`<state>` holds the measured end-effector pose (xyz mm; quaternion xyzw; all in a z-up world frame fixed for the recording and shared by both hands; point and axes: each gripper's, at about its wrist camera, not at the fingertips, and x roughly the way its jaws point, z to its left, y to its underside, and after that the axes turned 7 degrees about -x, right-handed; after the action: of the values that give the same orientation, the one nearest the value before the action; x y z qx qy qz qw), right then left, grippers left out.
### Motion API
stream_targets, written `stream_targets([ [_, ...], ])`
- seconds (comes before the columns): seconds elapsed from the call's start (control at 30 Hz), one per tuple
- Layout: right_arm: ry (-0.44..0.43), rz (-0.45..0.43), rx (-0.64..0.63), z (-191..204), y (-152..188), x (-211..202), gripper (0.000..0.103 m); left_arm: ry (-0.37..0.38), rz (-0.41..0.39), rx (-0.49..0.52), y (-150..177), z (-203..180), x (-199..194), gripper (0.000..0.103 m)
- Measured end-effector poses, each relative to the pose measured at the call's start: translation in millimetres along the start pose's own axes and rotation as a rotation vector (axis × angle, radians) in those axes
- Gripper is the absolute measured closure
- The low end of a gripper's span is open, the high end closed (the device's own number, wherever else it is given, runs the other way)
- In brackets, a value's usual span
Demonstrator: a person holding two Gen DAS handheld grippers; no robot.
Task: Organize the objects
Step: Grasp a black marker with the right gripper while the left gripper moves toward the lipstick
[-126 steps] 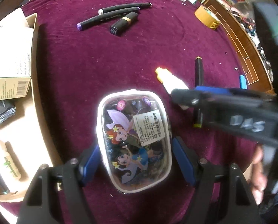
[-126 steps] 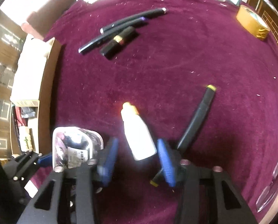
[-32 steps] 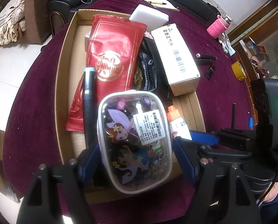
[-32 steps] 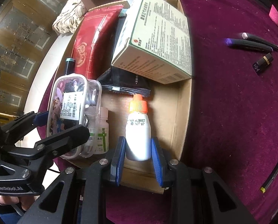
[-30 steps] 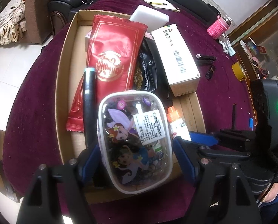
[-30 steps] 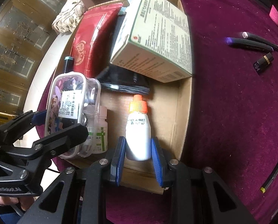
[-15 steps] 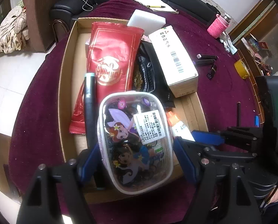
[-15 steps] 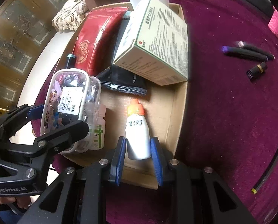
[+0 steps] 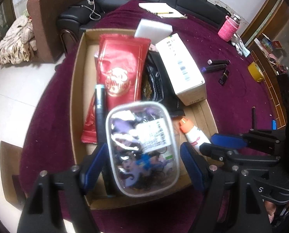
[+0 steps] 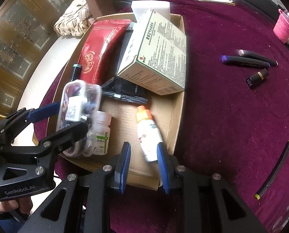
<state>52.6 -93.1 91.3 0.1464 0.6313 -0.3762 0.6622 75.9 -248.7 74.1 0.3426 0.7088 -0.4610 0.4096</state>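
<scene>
Over the cardboard box, both grippers part: the right gripper stands open around the dropped white bottle, the left gripper wide around the blurred clear case; next likely the 3 pens outside.

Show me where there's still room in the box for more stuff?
Bare cardboard box floor shows between the orange-capped bottle and the white pill bottle, below the black packet. The far end is crowded: red packet and green-and-white carton piled together.
</scene>
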Motion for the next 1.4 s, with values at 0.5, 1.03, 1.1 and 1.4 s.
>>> stream_targets([
  [0.5,-0.007,-0.049,0.049,-1,6,-20,0.072,-0.031,-0.058,0.015,2,-7,-12,0.026],
  [1.03,0.074,-0.091,0.602,-156,59,-55,0.073,0.022,-0.101,0.088,-4,-54,-18,0.026],
  [1.1,0.083,-0.08,0.679,-174,72,-57,0.073,0.031,-0.097,0.106,-3,-62,-15,0.026],
  [1.4,0.046,-0.074,0.884,-227,110,-53,0.073,0.057,-0.072,0.167,-3,-92,-5,0.026],
])
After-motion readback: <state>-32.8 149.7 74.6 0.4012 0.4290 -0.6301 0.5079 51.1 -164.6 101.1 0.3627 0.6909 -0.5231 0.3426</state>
